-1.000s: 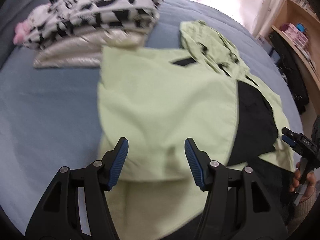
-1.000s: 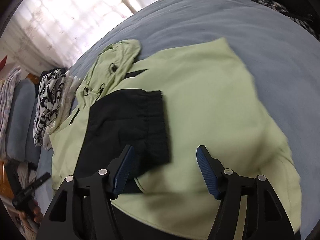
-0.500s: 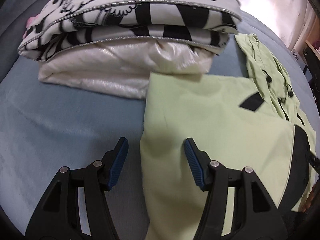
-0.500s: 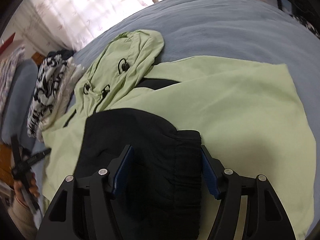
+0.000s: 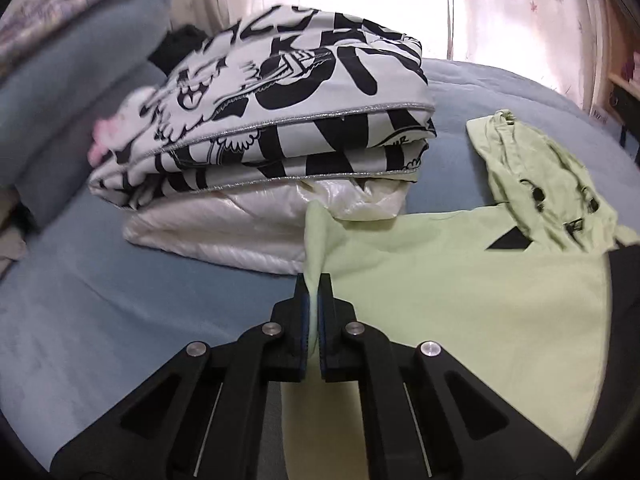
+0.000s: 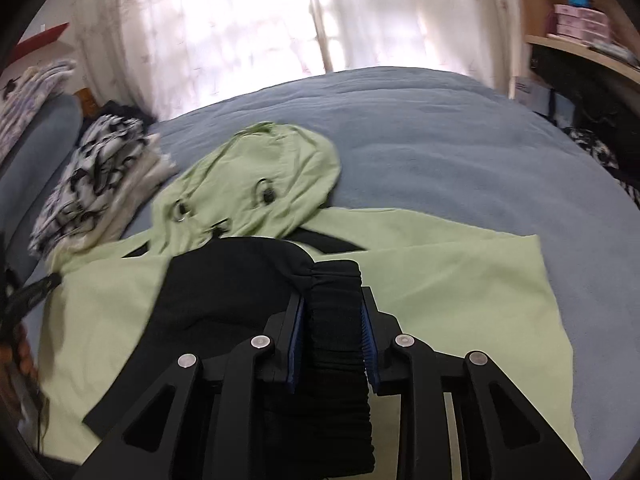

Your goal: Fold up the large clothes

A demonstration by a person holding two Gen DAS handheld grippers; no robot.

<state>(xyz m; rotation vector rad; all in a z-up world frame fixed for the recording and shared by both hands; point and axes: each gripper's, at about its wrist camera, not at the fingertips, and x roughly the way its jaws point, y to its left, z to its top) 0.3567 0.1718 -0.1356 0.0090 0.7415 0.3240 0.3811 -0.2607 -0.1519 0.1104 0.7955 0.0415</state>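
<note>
Between the left gripper (image 5: 314, 292) pads sits the hoodie (image 5: 460, 292) edge.

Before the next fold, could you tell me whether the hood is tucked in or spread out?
Spread out: the hood lies flat on the bed, beyond the hoodie's body, not folded over it.

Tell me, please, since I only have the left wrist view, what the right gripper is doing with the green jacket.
Observer: The right gripper is shut on the black ribbed cuff of the sleeve lying across the green jacket.
Operator: Thank you. Is the hood tucked under anything?
Observer: No, the hood lies flat on the blue bedspread, beyond the black sleeve.
Operator: And what lies past the jacket's right edge?
Observer: Only bare bedspread there, with a wooden shelf further off. Your left gripper is itself visible at that view's left border.
</note>
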